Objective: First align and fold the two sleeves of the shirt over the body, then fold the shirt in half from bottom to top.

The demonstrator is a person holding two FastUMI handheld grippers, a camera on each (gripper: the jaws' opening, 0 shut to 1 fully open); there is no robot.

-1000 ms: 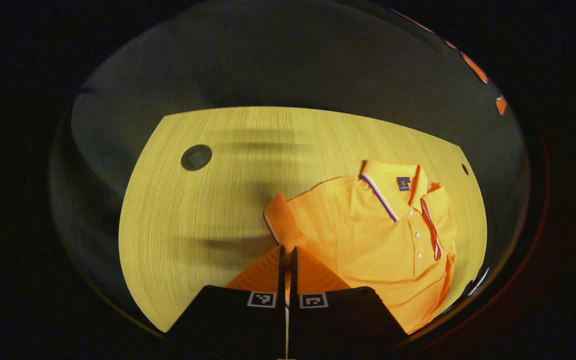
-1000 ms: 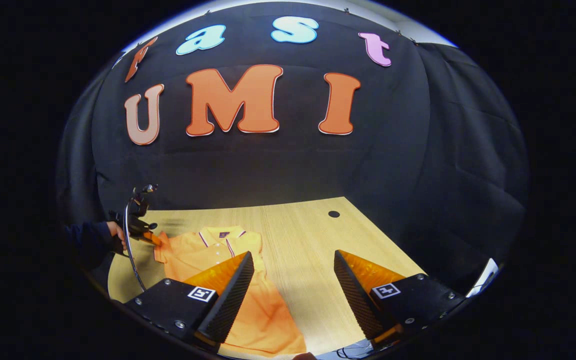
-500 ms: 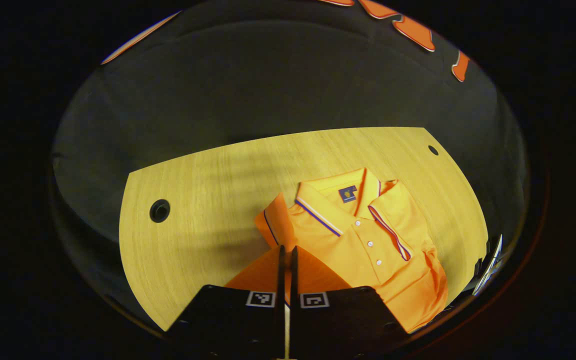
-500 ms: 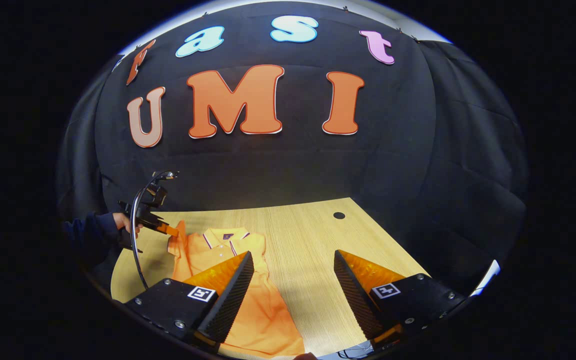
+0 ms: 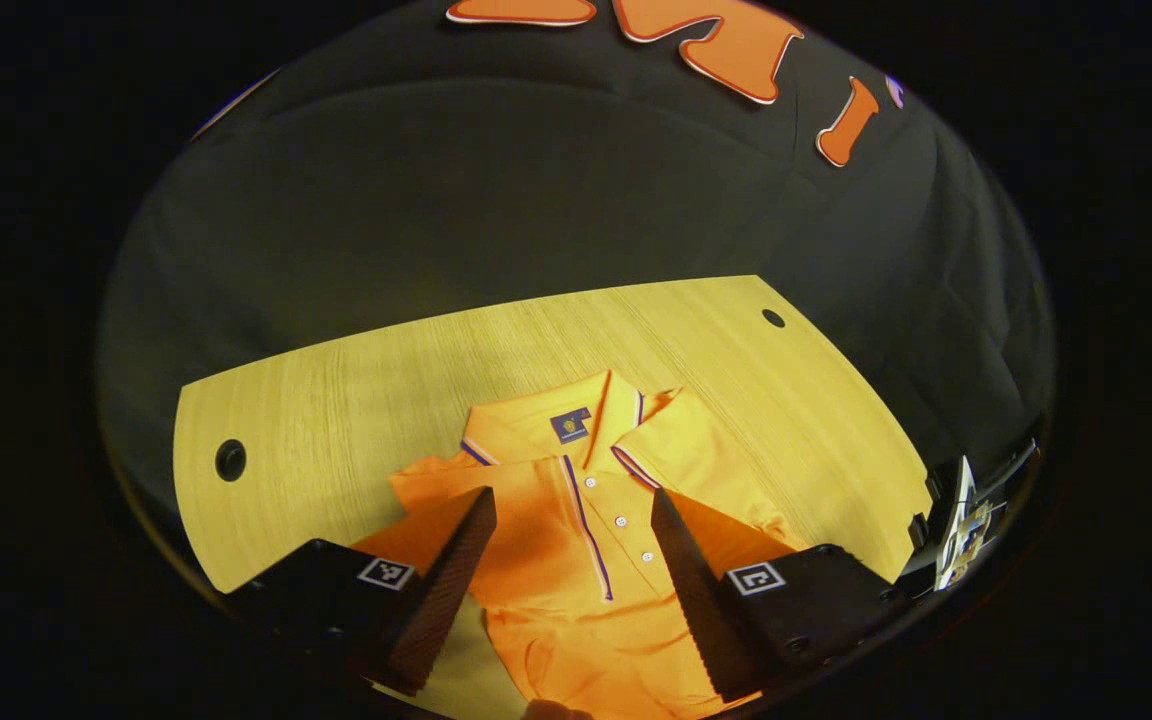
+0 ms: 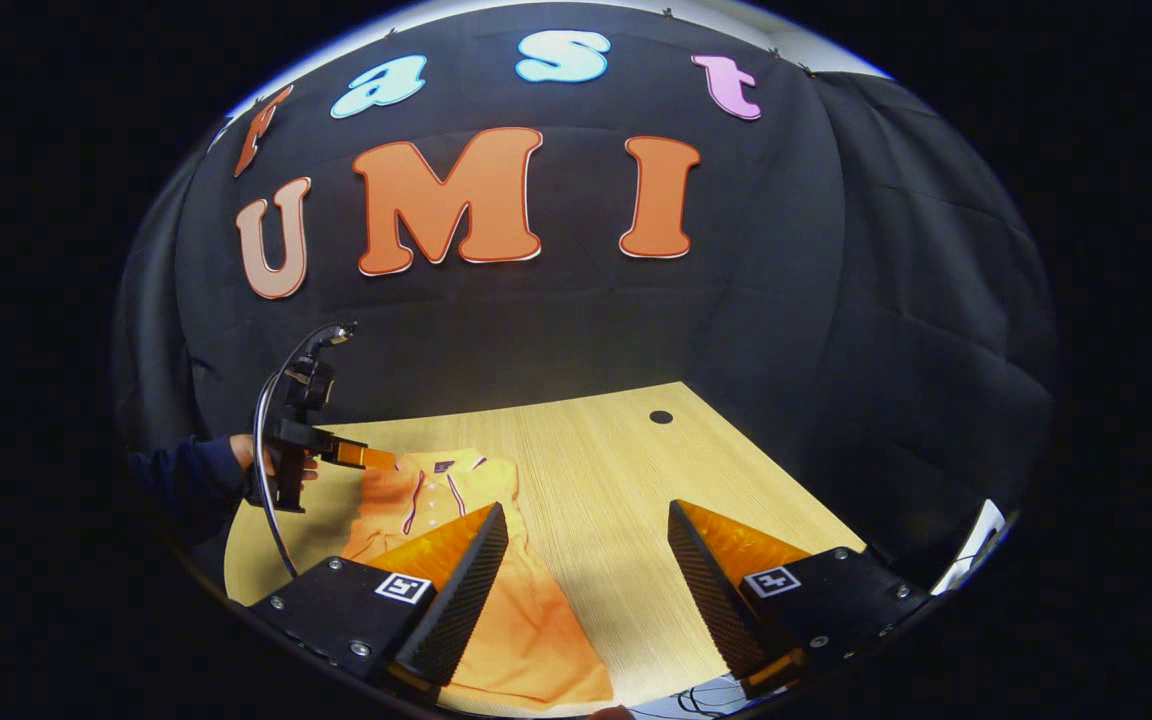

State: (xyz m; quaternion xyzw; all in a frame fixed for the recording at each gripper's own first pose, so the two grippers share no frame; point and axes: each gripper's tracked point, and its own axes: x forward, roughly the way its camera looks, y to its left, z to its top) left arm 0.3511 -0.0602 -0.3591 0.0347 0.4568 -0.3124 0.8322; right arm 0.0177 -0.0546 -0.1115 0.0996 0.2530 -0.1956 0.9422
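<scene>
An orange polo shirt [image 5: 576, 430] lies flat on the wooden table [image 5: 336, 380], collar toward the far wall. One sleeve [image 5: 526, 540] lies folded across the chest, its piped edge beside the buttons. My left gripper [image 5: 571, 500] hovers open over the chest with nothing between its fingers. In the right gripper view the shirt [image 6: 441, 485] lies at the left, and a hand [image 6: 236, 460] holds the left gripper [image 6: 368, 458] just above its near shoulder. My right gripper [image 6: 586, 510] stands open over bare table, to the right of the shirt's lower part [image 6: 526, 640].
The table has a round cable hole near each far corner [image 5: 230, 459] [image 5: 773, 318], and one cable hole [image 6: 661, 416] lies ahead of the right gripper. Black cloth walls close off the back and sides. The right gripper's body [image 5: 956, 520] sits at the table's right edge.
My left gripper swung over the shirt's chest and opened, letting go of the sleeve, which now lies on the body. The right gripper barely moved and stayed open.
</scene>
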